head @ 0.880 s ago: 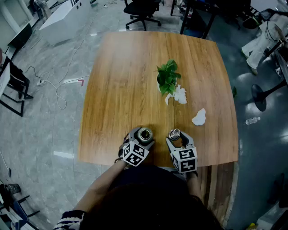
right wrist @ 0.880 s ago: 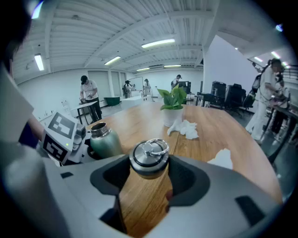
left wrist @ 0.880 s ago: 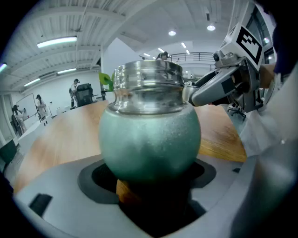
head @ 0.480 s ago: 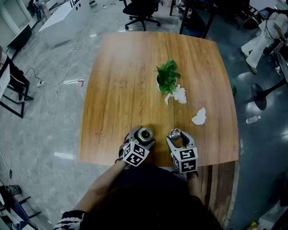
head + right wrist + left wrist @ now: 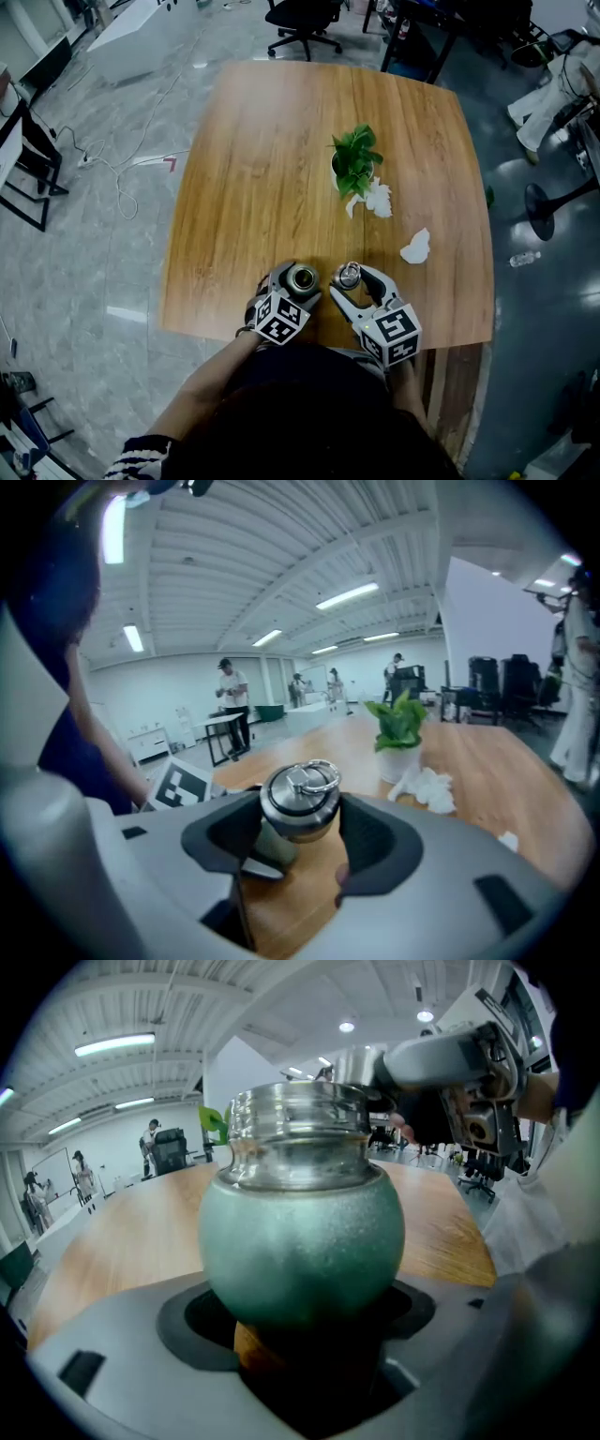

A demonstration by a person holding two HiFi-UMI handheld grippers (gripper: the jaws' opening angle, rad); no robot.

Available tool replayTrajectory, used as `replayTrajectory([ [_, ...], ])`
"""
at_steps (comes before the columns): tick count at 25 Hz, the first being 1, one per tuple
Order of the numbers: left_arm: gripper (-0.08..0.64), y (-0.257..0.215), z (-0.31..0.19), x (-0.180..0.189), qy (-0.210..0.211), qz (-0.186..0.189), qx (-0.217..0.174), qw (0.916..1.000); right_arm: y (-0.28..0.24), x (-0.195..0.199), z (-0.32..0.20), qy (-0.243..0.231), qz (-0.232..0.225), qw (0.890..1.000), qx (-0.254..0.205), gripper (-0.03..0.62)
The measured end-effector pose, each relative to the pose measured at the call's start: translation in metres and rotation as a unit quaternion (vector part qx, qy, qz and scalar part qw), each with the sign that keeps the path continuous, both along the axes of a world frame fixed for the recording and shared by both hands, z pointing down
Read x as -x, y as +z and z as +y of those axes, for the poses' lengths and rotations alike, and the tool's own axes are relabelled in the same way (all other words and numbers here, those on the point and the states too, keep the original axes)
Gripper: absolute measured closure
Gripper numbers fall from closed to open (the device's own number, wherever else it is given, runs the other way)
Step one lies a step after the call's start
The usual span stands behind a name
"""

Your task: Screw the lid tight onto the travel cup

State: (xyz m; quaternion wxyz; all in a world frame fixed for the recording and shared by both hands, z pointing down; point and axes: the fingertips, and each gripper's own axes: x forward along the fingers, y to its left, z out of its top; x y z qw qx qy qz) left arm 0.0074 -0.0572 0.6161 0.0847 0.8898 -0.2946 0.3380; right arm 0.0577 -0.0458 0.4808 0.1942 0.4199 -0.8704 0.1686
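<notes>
Step in hand: lid alignment. The left gripper (image 5: pixel 300 279) clamps the travel cup (image 5: pixel 300 1241) upright at the table's (image 5: pixel 262 169) near edge. The right gripper (image 5: pixel 352 279), jaws wide, grips the lid (image 5: pixel 300 799) just beside the cup's open mouth. Next, I judge: centre the lid, seat it, rotate.

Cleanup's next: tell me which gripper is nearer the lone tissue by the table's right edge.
Right. The right gripper sits just left of the tissue; the left gripper lies farther left.
</notes>
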Motion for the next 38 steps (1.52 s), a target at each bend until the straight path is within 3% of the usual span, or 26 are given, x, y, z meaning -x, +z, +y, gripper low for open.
replayTrajectory([
  [5, 0.181, 0.001, 0.000, -0.001, 0.000, 0.001, 0.000, 1.0000, -0.012, 0.052, 0.000, -0.122, 0.025, 0.992, -0.012, 0.327],
  [9, 0.181, 0.001, 0.000, -0.001, 0.002, 0.001, -0.001, 1.0000, 0.004, 0.072, -0.001, -0.165, 0.043, 0.985, -0.003, 0.326],
  [22, 0.181, 0.001, 0.001, -0.001, 0.002, 0.001, -0.001, 1.0000, 0.032, 0.083, 0.002, -0.182, 0.056, 0.981, 0.037, 0.327],
  [31, 0.181, 0.001, 0.000, -0.001, 0.003, 0.001, 0.001, 1.0000, 0.030, 0.083, 0.003, -0.174, 0.013, 0.982, 0.067, 0.325],
  [34, 0.181, 0.002, 0.007, -0.002, 0.037, 0.001, 0.011, 0.9993, 0.024, 0.079, 0.007, -0.180, 0.010, 0.982, 0.063, 0.325],
  [36, 0.181, 0.001, 0.021, -0.006, 0.096, 0.004, 0.015, 0.9952, 0.021, 0.075, 0.012, -0.189, 0.011, 0.980, 0.061, 0.325],
  [38, 0.181, 0.000, 0.037, -0.010, 0.165, 0.005, 0.018, 0.9861, 0.021, 0.075, 0.021, -0.215, 0.010, 0.974, 0.068, 0.324],
])
